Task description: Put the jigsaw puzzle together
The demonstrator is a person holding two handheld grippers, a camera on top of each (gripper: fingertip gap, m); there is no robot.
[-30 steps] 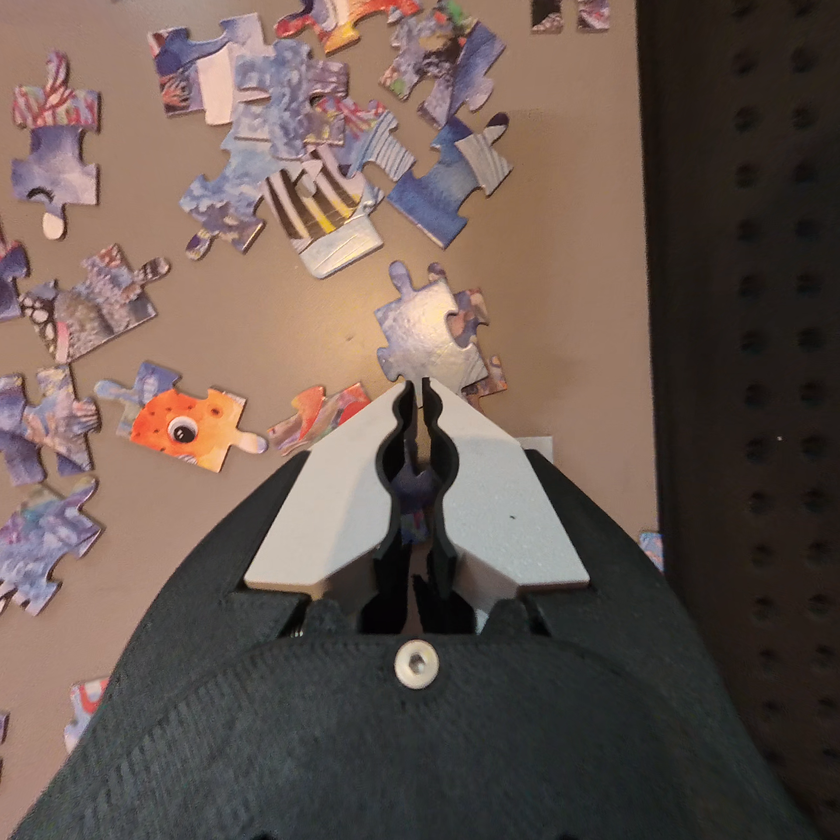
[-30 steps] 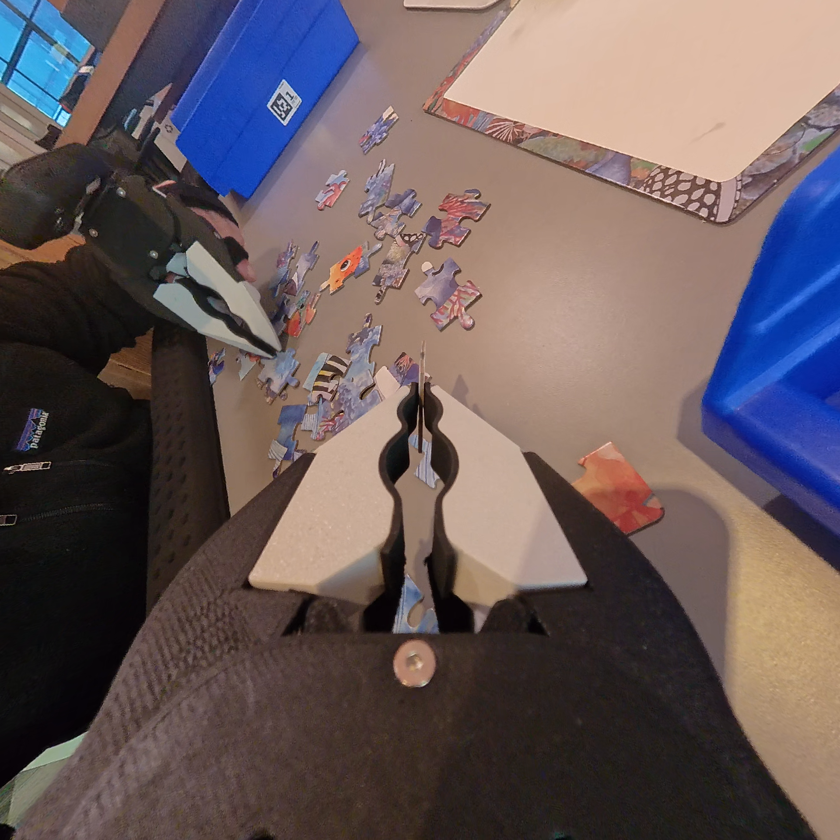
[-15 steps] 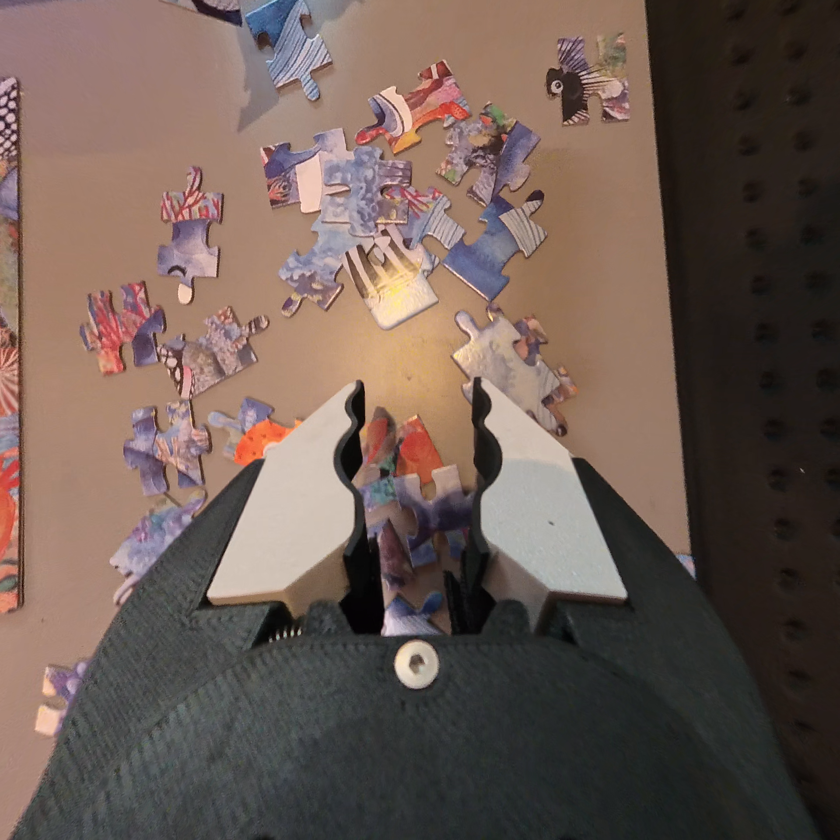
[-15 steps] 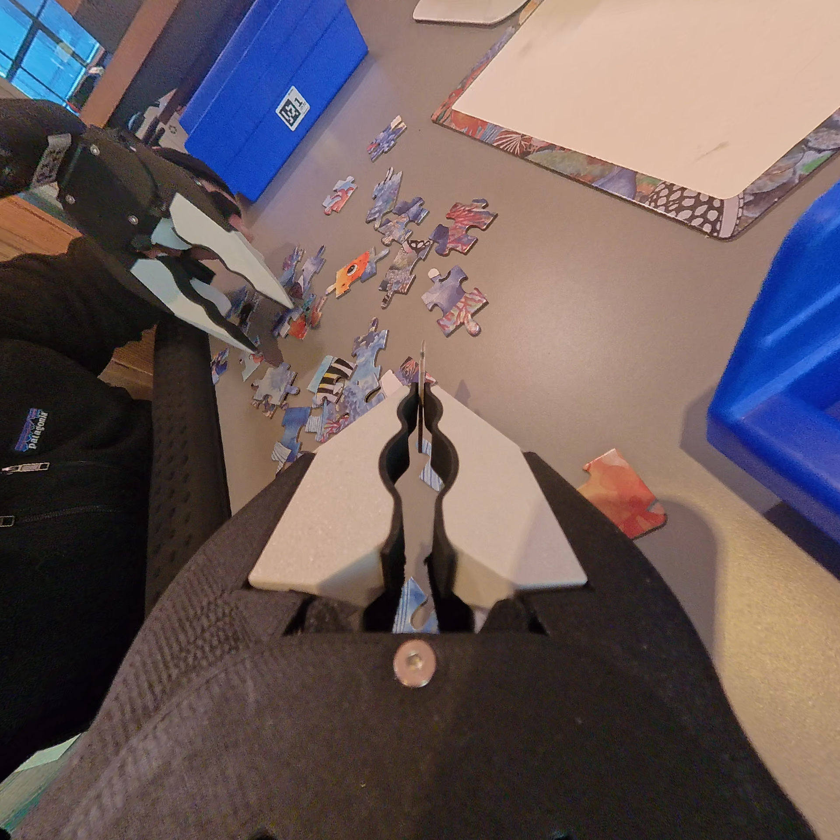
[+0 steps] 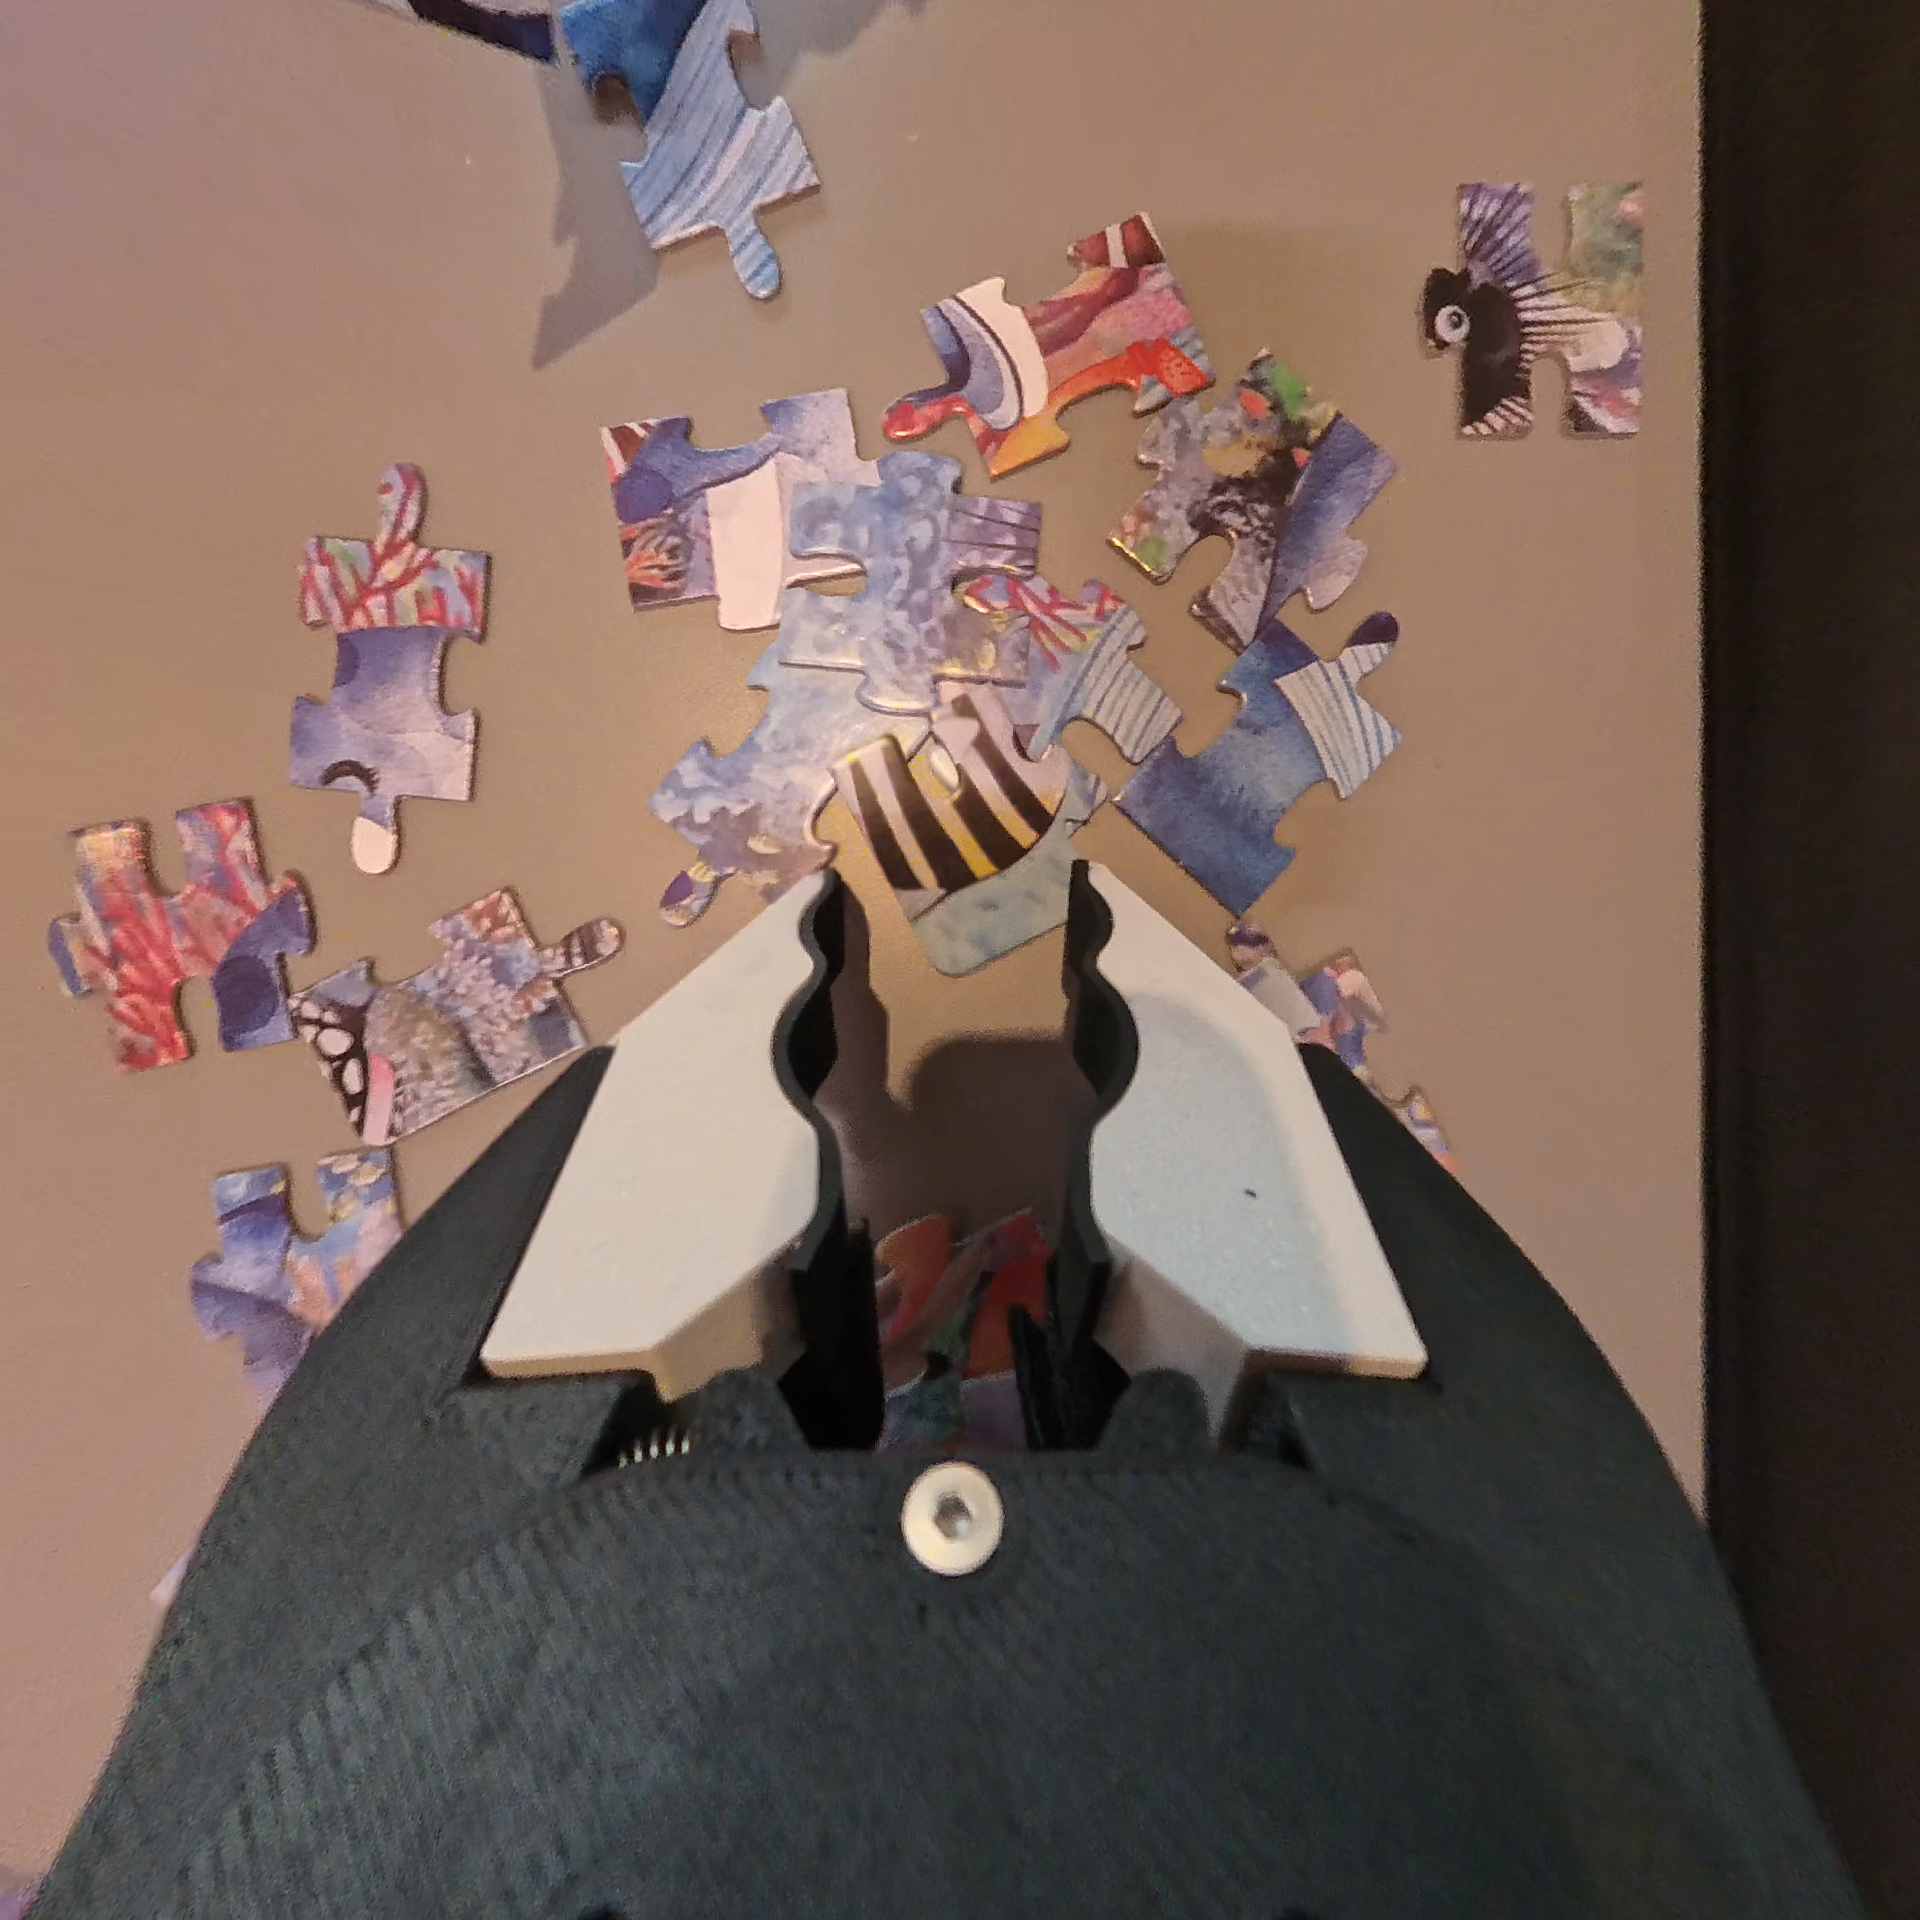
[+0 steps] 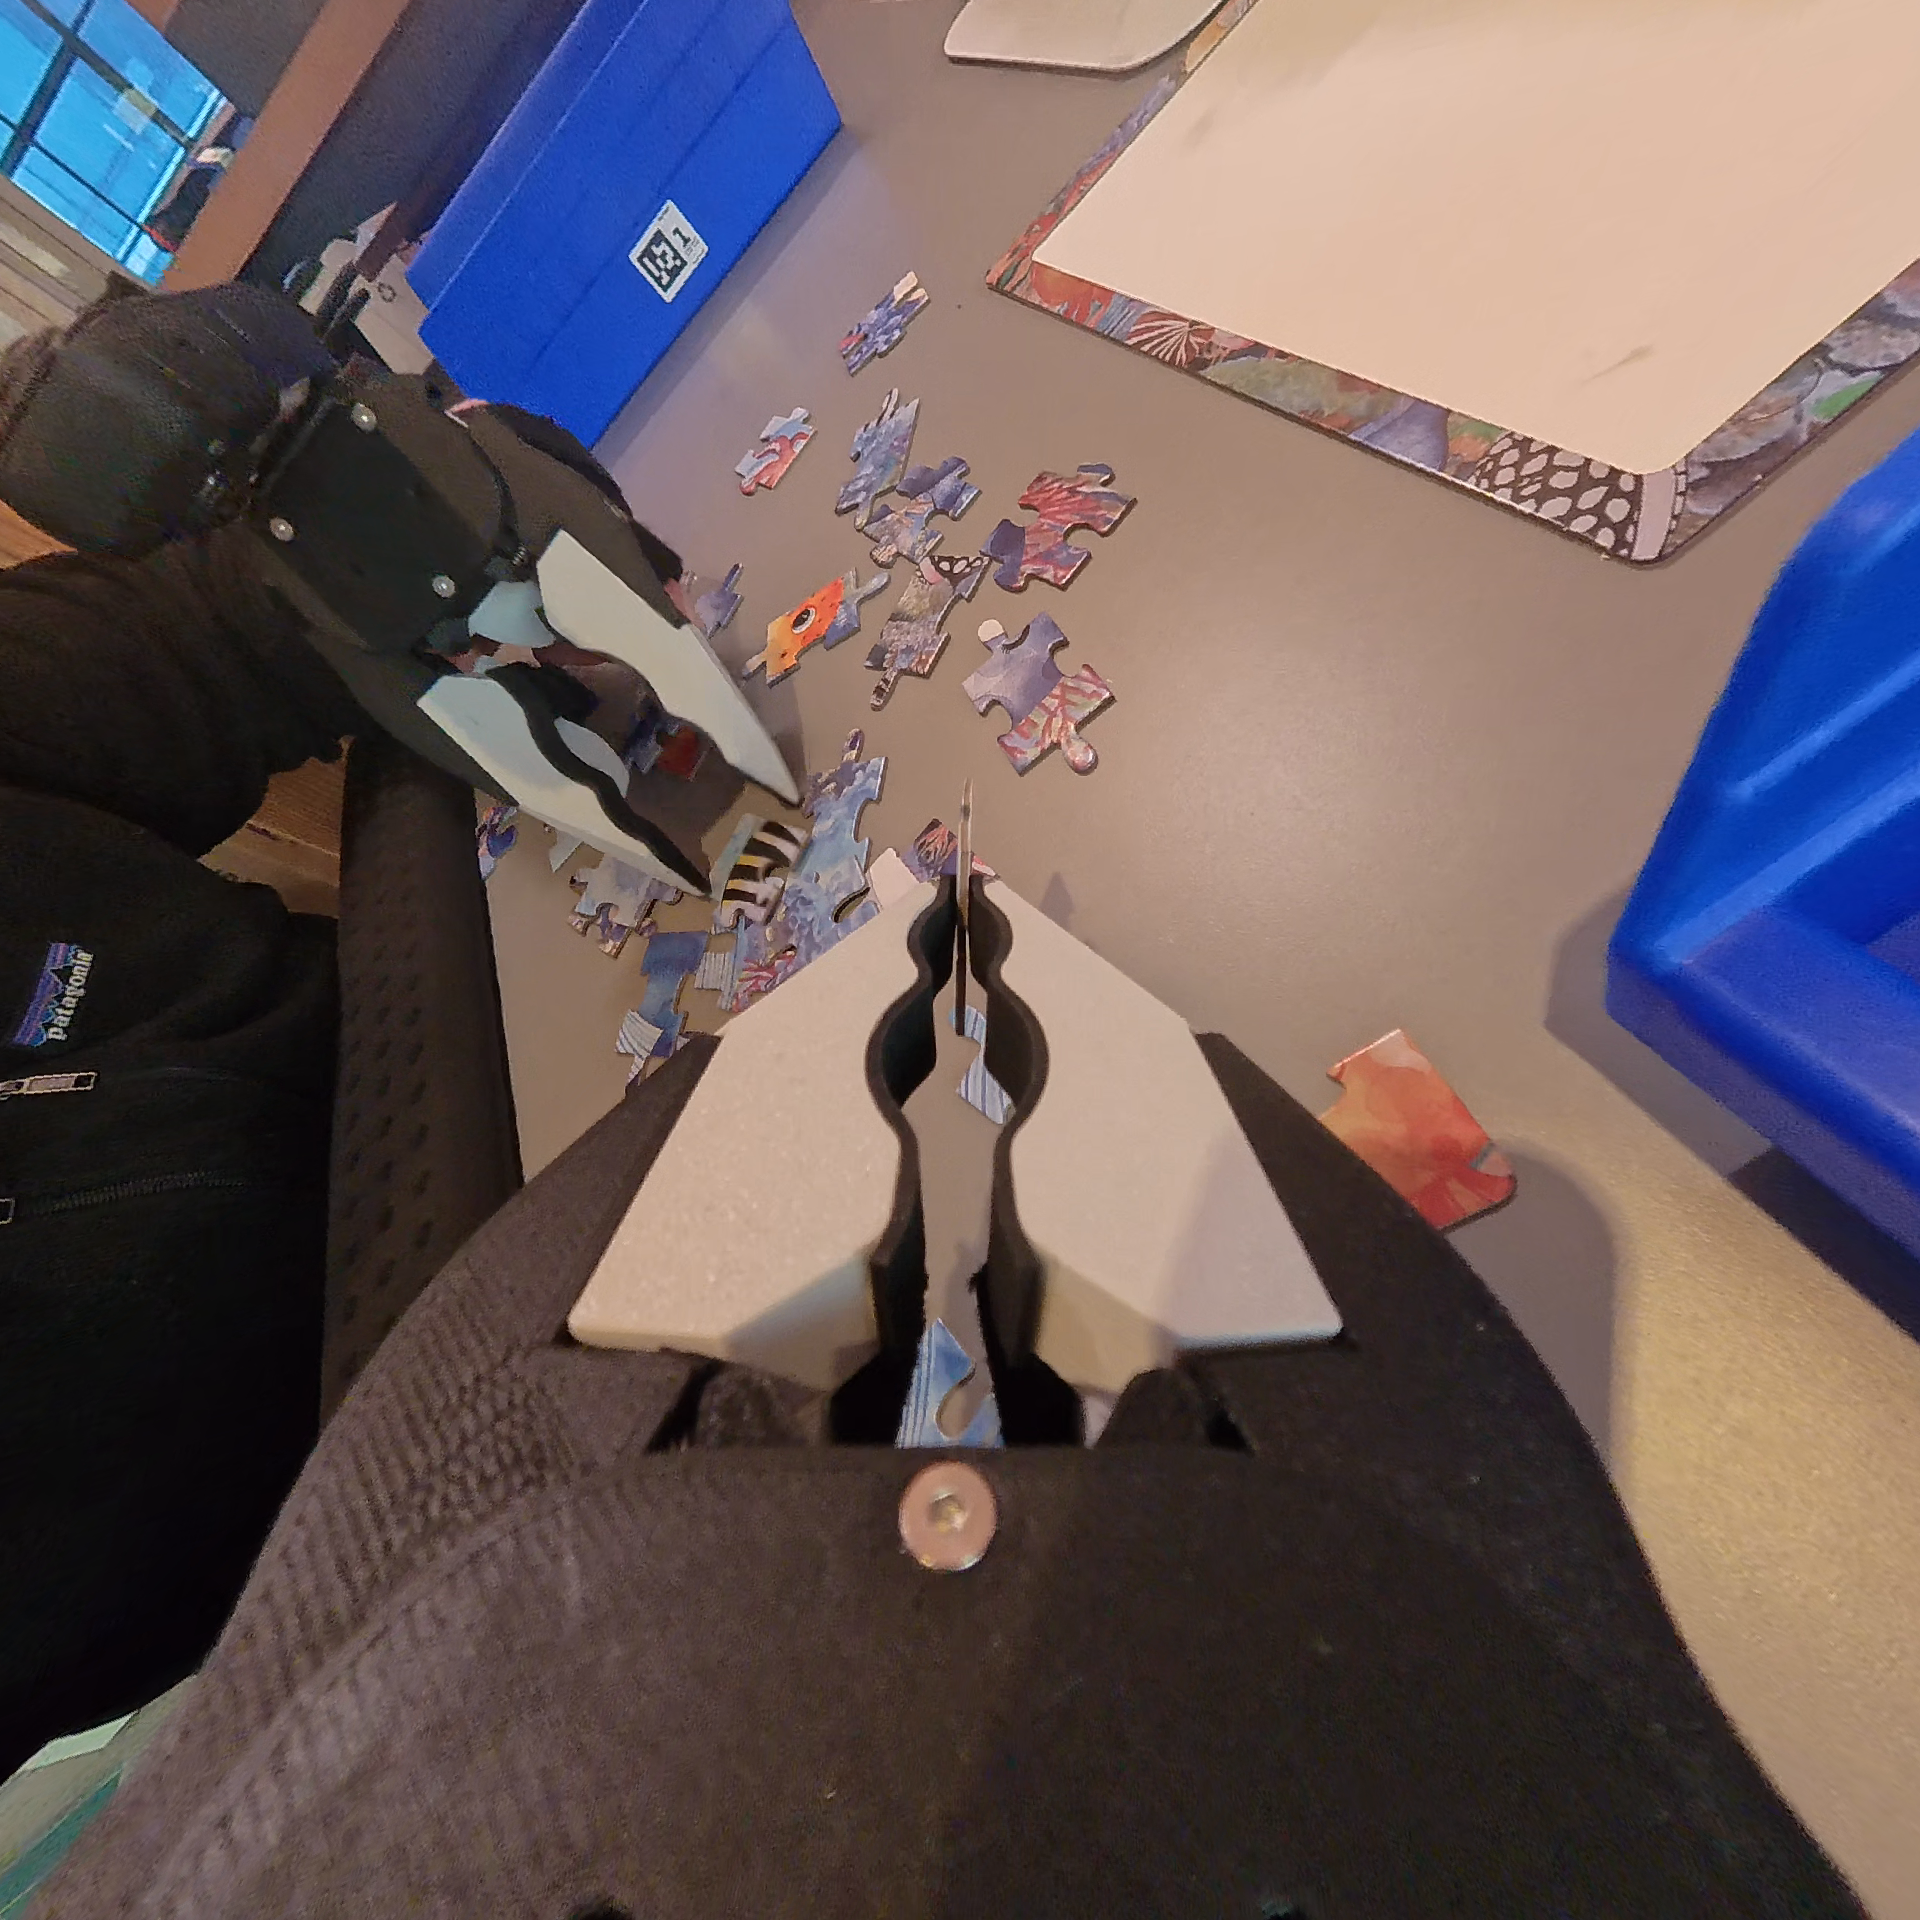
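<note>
Loose jigsaw pieces lie scattered on the grey table (image 5: 312,312). My left gripper (image 5: 956,883) is open and empty, its tips on either side of the near end of a black-and-yellow striped piece (image 5: 951,821) at the edge of an overlapping pile (image 5: 904,623). It also shows in the right wrist view (image 6: 750,842), tips down over that striped piece (image 6: 758,862). My right gripper (image 6: 966,894) is shut on a blue-and-white striped piece (image 6: 982,1075), held edge-on above the table. The same piece shows in the left wrist view (image 5: 707,135), casting a shadow.
The puzzle frame board (image 6: 1538,457) with a patterned border lies far right. Blue bins stand at the back (image 6: 623,208) and right (image 6: 1766,883). A red-orange piece (image 6: 1423,1132) lies near the right bin. A black perforated chair (image 5: 1818,935) borders the table; a person's black jacket (image 6: 125,1039) is left.
My left gripper has opened and moved forward to the striped piece in the pile. My right gripper has kept hold of its piece and hardly moved.
</note>
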